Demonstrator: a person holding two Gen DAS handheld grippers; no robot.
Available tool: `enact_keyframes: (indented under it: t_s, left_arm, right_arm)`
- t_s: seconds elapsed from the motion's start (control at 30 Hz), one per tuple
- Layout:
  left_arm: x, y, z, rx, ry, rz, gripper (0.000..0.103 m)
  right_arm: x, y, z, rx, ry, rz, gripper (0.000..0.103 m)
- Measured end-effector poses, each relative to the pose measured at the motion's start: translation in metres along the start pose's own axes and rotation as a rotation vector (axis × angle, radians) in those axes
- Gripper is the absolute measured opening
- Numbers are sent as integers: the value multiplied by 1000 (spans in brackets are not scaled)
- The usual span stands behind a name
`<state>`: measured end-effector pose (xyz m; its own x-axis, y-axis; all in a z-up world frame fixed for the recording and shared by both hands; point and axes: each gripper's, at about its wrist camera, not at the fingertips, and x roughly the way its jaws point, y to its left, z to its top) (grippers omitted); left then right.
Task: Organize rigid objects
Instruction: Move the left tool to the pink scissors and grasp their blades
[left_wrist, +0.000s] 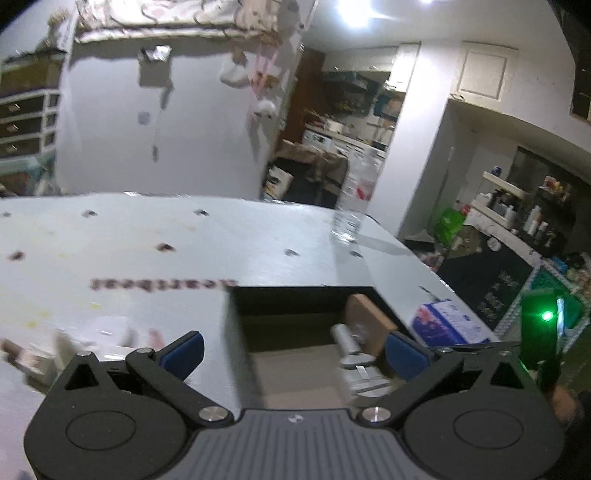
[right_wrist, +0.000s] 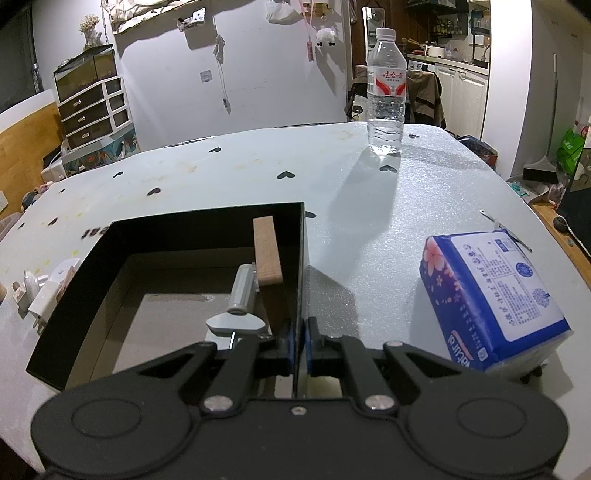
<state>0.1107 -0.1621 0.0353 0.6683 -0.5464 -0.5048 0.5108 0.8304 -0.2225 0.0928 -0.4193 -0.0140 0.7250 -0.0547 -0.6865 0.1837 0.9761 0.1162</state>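
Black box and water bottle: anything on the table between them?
Nothing: between the black box and the water bottle the table lies bare, seen in the right wrist view.

The water bottle (right_wrist: 385, 96) carries a white label with red Chinese characters above a red wing-like emblem; the characters are too small to read with certainty. The tissue pack (right_wrist: 491, 299) shows the Latin letters "atural" in red along its near lower edge, cut off at the pack's corner, and dense Chinese print with round blue badges on its white panel, too fine to make out. The bench (right_wrist: 229, 173) bears one line of dark printed letters (left_wrist: 162, 283), upside down and blurred in the left wrist view, unreadable.
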Motion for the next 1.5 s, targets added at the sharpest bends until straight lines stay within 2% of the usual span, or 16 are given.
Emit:
enact_keyframes:
  t_s: [0.23, 0.57, 0.67, 0.8, 0.9, 0.97, 1.13, 1.2, 1.33, 1.5]
  left_arm:
    - [-21, 38, -9, -12, -30, 106, 103]
    - [-17, 87, -36, -56, 6, 271, 103]
    - [-14, 94, -43, -60, 11, 296, 103]
    - [-11, 101, -51, -79, 22, 272, 103]
    - [-11, 102, -56, -113, 21, 224, 101]
    - [-10, 101, -58, -127, 26, 190, 87]
    - [4, 96, -60, -166, 70, 104, 65]
    - [12, 92, -60, -181, 80, 71, 64]
    - [31, 93, -57, -232, 94, 54, 64]
    - [56, 97, -50, -263, 98, 96, 66]
  right_arm:
    - [0, 1, 0, 0, 0, 0, 6]
    - [0, 1, 0, 0, 0, 0, 6]
    - [0, 1, 0, 0, 1, -1, 6]
    - [0, 1, 0, 0, 0, -1, 6]
    - [0, 1, 0, -1, 1, -1, 6]
    - [0, 1, 0, 0, 1, -1, 6]
    - [0, 1, 1, 0, 1, -1, 6]
    - [0, 1, 0, -1, 1, -1, 6]
    - [-1, 1, 1, -3, 2, -3, 6]
    - [0, 0, 2, -5, 2, -5, 6]
